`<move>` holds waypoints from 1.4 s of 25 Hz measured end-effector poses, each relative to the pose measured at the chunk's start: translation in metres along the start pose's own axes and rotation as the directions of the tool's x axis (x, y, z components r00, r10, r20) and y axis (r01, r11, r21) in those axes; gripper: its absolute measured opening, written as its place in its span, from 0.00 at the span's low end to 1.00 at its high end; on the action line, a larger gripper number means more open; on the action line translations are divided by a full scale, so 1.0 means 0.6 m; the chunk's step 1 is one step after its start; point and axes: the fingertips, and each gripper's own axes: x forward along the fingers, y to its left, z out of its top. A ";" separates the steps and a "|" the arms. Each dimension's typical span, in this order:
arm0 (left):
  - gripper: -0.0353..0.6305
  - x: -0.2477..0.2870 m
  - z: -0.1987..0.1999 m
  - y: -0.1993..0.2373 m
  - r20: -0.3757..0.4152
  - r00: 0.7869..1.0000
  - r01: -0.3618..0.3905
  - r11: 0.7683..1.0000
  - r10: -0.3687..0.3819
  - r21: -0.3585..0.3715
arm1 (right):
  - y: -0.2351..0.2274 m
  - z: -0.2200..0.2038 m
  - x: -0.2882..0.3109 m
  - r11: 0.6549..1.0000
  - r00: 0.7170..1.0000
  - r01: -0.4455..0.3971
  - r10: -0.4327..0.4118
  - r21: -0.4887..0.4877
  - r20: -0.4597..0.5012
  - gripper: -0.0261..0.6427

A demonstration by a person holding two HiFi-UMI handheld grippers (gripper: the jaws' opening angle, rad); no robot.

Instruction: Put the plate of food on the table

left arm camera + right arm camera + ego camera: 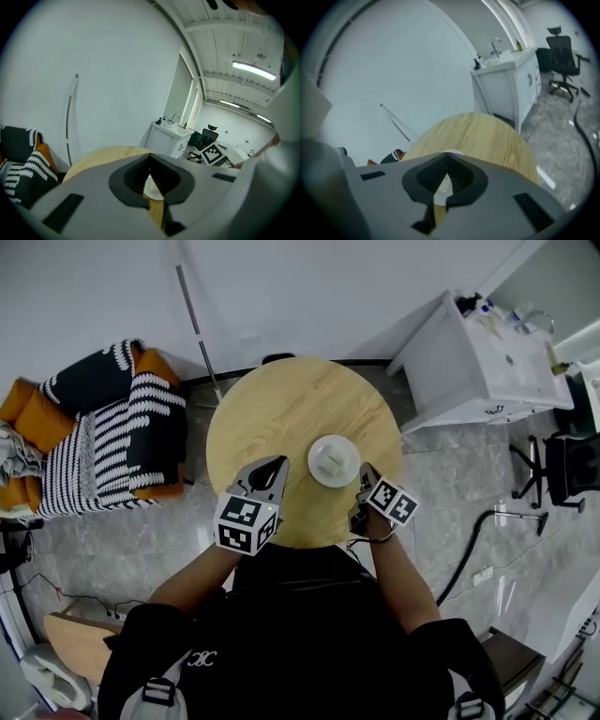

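Note:
A small white plate with a pale piece of food on it rests on the round wooden table, right of the middle and toward the near edge. My left gripper hovers over the table just left of the plate, its jaws drawn together with nothing between them. My right gripper sits at the plate's right rim, jaws also together and empty. In the left gripper view a sliver of the plate shows through the notch between the pads. The right gripper view shows the plate the same way.
A black-and-white striped sofa with orange cushions stands left of the table. A white sink cabinet is at the back right, an office chair beyond it. A black hose lies on the floor at right. A thin rod leans on the wall.

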 end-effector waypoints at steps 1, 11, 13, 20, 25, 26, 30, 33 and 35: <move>0.06 0.001 0.001 -0.002 0.000 1.000 0.004 1.000 -0.004 0.002 | 0.014 0.015 -0.009 0.998 0.999 -0.010 0.013 -0.069 0.046 0.05; 0.06 0.012 0.007 -0.021 -0.004 0.999 0.041 0.999 -0.041 0.021 | 0.101 0.118 -0.095 0.924 0.948 0.023 0.102 -0.382 0.303 0.05; 0.06 0.013 0.014 -0.021 0.011 0.999 0.039 0.999 -0.039 0.023 | 0.117 0.136 -0.116 0.901 0.931 0.045 0.119 -0.432 0.345 0.05; 0.06 0.015 0.037 -0.029 0.046 0.998 0.046 0.998 -0.047 0.031 | 0.176 0.179 -0.180 0.844 0.878 0.077 0.195 -0.531 0.437 0.05; 0.06 0.017 0.043 -0.036 0.050 0.997 0.050 0.998 -0.052 0.044 | 0.206 0.192 -0.218 0.843 0.846 0.066 0.237 -0.534 0.478 0.05; 0.06 0.017 0.042 -0.037 0.047 0.998 0.050 0.998 -0.052 0.045 | 0.210 0.193 -0.224 0.839 0.841 0.068 0.243 -0.540 0.484 0.05; 0.06 0.017 0.041 -0.037 0.042 0.998 0.041 0.998 -0.044 0.052 | 0.220 0.201 -0.244 0.823 0.825 0.086 0.257 -0.561 0.504 0.05; 0.06 0.019 0.037 -0.034 0.035 0.999 0.036 0.998 -0.038 0.049 | 0.229 0.205 -0.256 0.806 0.813 0.102 0.271 -0.583 0.516 0.05; 0.06 0.019 0.036 -0.035 0.034 0.999 0.035 0.998 -0.037 0.048 | 0.232 0.205 -0.259 0.795 0.815 0.105 0.276 -0.597 0.510 0.05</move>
